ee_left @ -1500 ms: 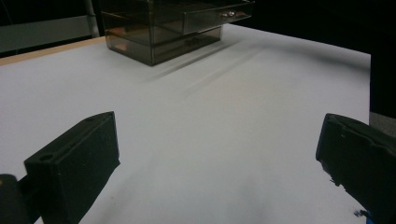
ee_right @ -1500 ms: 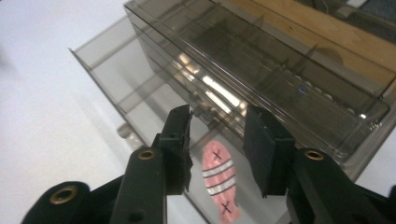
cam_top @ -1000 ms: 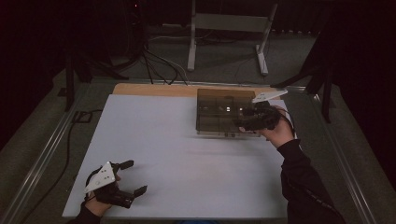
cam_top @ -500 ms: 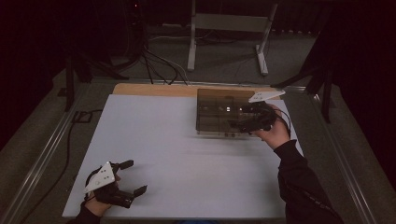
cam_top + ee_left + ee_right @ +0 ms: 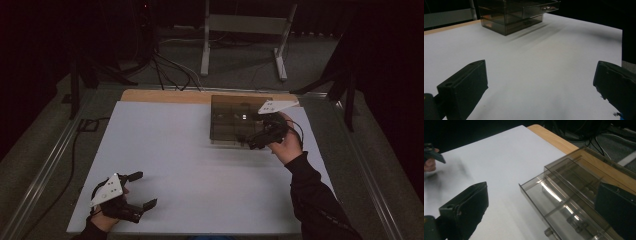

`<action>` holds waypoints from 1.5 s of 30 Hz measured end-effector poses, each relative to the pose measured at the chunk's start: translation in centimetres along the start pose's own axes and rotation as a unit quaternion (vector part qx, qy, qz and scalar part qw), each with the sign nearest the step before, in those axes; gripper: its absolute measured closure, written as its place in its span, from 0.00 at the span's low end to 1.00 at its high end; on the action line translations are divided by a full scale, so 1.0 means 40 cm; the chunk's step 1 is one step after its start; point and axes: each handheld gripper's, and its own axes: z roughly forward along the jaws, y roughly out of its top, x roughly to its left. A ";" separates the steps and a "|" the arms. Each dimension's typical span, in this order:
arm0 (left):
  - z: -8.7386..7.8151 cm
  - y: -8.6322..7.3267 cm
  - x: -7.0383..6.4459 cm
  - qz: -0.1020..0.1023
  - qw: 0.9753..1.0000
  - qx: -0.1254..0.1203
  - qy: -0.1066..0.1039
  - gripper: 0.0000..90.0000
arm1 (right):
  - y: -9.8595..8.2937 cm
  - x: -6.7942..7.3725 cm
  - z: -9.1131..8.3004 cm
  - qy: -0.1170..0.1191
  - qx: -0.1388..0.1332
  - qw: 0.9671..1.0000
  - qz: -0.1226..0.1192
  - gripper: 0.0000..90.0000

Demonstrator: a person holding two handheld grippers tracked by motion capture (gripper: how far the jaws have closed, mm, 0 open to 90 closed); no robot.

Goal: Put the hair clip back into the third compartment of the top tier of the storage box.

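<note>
Right gripper view: the rigid, slick, light drawer (image 5: 564,202) is best taken by its knob (image 5: 548,232), the right gripper (image 5: 544,215) being held released.

Open drawer (image 5: 554,202) beside bare tabletop (image 5: 180,150)

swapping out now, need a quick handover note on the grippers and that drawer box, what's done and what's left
Left gripper: open, holding nothing, low over the near left corner of the white table, far from the work.
Right gripper: open, holding nothing, at the front of the drawer box.
Drawer box: smoky clear plastic, at the far right of the table by the wooden edge.
Done: one upper drawer is pulled part way out; it looks divided into sections.
Left: probably finishing the pull or loading the drawer. I cannot tell what, if anything, lies in it, nor whether the right gripper touches the drawer.
</note>
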 end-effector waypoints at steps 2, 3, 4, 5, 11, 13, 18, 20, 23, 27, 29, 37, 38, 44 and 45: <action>-0.001 -0.001 0.000 -0.001 1.000 0.000 0.000 0.01 | 0.000 0.004 0.001 0.000 0.001 1.000 -0.001 0.00; -0.002 0.000 -0.002 0.002 1.000 0.001 0.002 0.01 | 0.000 0.007 0.003 0.005 0.000 1.000 -0.001 0.00; -0.003 0.001 -0.003 0.004 1.000 0.000 0.001 0.01 | -0.001 0.014 0.007 0.008 -0.002 1.000 0.001 0.00; -0.002 0.002 -0.003 0.003 1.000 -0.001 0.001 0.01 | -0.002 0.018 0.009 0.011 -0.001 1.000 0.000 0.00; 0.001 0.001 -0.002 0.005 1.000 0.002 0.000 0.01 | -0.008 0.040 0.015 0.021 -0.007 1.000 0.000 0.00; 0.002 0.001 -0.003 0.003 1.000 0.002 -0.001 0.01 | -0.013 0.049 0.018 0.027 -0.009 1.000 0.001 0.00; 0.004 0.000 -0.003 0.004 1.000 0.004 -0.002 0.01 | -0.034 0.071 0.028 0.039 -0.016 0.999 -0.009 0.00; 0.002 0.000 -0.004 0.005 1.000 0.003 -0.002 0.01 | -0.044 0.077 0.032 0.046 -0.015 0.999 -0.007 0.00; 0.001 0.001 -0.003 0.005 1.000 0.001 -0.002 0.01 | -0.058 0.083 0.037 0.053 -0.014 0.999 -0.006 0.00; 0.002 0.001 -0.004 0.006 1.000 0.003 -0.002 0.01 | -0.072 0.086 0.042 0.059 -0.015 0.998 -0.002 0.00; 0.003 0.001 -0.003 0.005 1.000 0.003 -0.002 0.01 | -0.090 0.092 0.048 0.061 -0.014 0.998 -0.001 0.00; 0.003 0.001 -0.004 0.006 1.000 0.004 -0.002 0.01 | -0.143 0.107 0.068 0.067 -0.003 0.998 0.005 0.00; 0.003 0.001 -0.004 0.006 1.000 0.004 -0.002 0.01 | -0.143 0.107 0.068 0.067 -0.003 0.998 0.005 0.00; 0.002 0.001 -0.004 0.007 1.000 0.003 -0.003 0.01 | -0.185 0.117 0.081 0.067 0.006 0.998 0.005 0.00; 0.003 0.002 -0.003 0.006 1.000 0.002 -0.003 0.01 | -0.192 0.119 0.082 0.068 0.005 0.998 0.004 0.00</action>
